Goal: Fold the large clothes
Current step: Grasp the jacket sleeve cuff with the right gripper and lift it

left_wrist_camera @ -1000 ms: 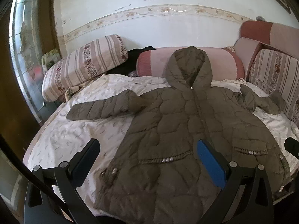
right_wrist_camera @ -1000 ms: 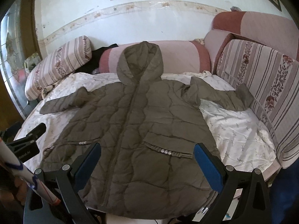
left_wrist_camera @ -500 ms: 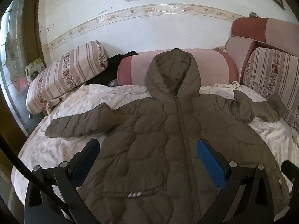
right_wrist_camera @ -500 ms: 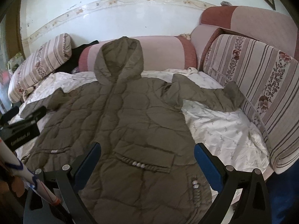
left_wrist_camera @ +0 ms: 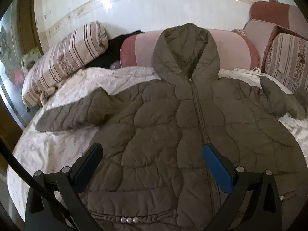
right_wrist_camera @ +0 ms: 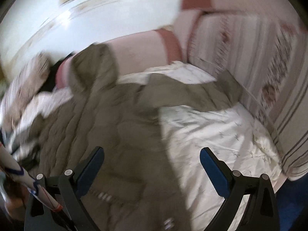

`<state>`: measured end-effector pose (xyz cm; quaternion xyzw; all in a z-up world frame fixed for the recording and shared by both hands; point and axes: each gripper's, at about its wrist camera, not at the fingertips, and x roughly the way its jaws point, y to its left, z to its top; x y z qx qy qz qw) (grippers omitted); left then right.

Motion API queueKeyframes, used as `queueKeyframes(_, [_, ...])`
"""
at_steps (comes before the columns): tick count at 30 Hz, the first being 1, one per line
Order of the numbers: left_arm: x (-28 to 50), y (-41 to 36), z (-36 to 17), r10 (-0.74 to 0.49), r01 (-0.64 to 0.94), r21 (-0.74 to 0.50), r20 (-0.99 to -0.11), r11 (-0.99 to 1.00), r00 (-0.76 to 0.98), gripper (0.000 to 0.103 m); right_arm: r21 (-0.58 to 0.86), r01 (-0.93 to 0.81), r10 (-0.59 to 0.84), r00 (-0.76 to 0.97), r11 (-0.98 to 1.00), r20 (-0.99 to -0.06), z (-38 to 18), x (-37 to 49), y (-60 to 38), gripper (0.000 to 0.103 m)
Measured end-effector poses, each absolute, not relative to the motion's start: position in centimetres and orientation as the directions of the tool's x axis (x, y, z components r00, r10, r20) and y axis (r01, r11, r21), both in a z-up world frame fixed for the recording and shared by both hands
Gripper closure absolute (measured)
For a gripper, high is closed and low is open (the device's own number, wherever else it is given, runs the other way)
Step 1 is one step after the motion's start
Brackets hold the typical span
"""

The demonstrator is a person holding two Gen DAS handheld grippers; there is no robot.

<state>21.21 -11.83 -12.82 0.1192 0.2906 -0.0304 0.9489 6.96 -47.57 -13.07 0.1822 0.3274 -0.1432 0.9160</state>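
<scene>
An olive quilted hooded jacket lies face up and zipped on a white patterned sheet, sleeves spread, hood resting on a pink bolster. My left gripper is open and empty, hovering over the jacket's chest. Its left sleeve stretches out to the left. In the blurred right wrist view the jacket fills the left half, and its right sleeve reaches toward the striped cushion. My right gripper is open and empty above the jacket's right edge.
A striped pillow and a dark garment lie at the back left. Striped floral sofa cushions wall in the right side. The bed's left edge drops off near a dark frame. Bare sheet shows right of the jacket.
Both grippers have moved forward and lower over the jacket. The right gripper has swung to the right toward the jacket's right edge and sleeve, blurring its view. Both stay open.
</scene>
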Motion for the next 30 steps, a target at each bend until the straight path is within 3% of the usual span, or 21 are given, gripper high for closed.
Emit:
queueKeyframes(6, [21.6, -11.9, -13.3, 0.006, 0.136, 0.217, -0.548, 0.967, 0.836, 0.0, 0.451, 0.527, -0.153, 0.755, 0.721, -0.637, -14.9, 8.3, -60.4, 0.017])
queueKeyframes(8, [21.8, -12.1, -13.6, 0.006, 0.141, 0.223, -0.555, 0.965, 0.832, 0.0, 0.447, 0.595, -0.196, 0.72, 0.668, -0.666, -16.0, 9.5, -64.0, 0.032])
queueKeyframes(21, [23.3, -12.2, -15.5, 0.026, 0.149, 0.223, -0.632, 0.963, 0.774, 0.0, 0.348, 0.74, -0.293, 0.584, 0.576, -0.757, -22.9, 18.1, -75.1, 0.046])
queueKeyframes(24, [23.4, -12.5, -15.8, 0.031, 0.153, 0.229, -0.643, 0.961, 0.765, 0.0, 0.353, 0.741, -0.314, 0.594, 0.571, -0.74, -23.4, 18.7, -76.2, 0.059])
queueKeyframes(26, [23.5, -12.6, -15.9, 0.037, 0.153, 0.236, -0.645, 0.96, 0.763, 0.0, 0.345, 0.727, -0.305, 0.6, 0.593, -0.739, -23.6, 19.5, -76.3, 0.076])
queueKeyframes(28, [23.4, -12.6, -15.8, 0.035, 0.154, 0.234, -0.646, 0.96, 0.763, 0.0, 0.338, 0.721, -0.311, 0.604, 0.605, -0.734, -23.2, 19.6, -76.1, 0.086])
queueKeyframes(30, [23.3, -12.6, -15.7, 0.036, 0.147, 0.232, -0.637, 0.961, 0.77, 0.0, 0.359, 0.713, -0.325, 0.63, 0.602, -0.706, -22.2, 18.9, -75.8, 0.087])
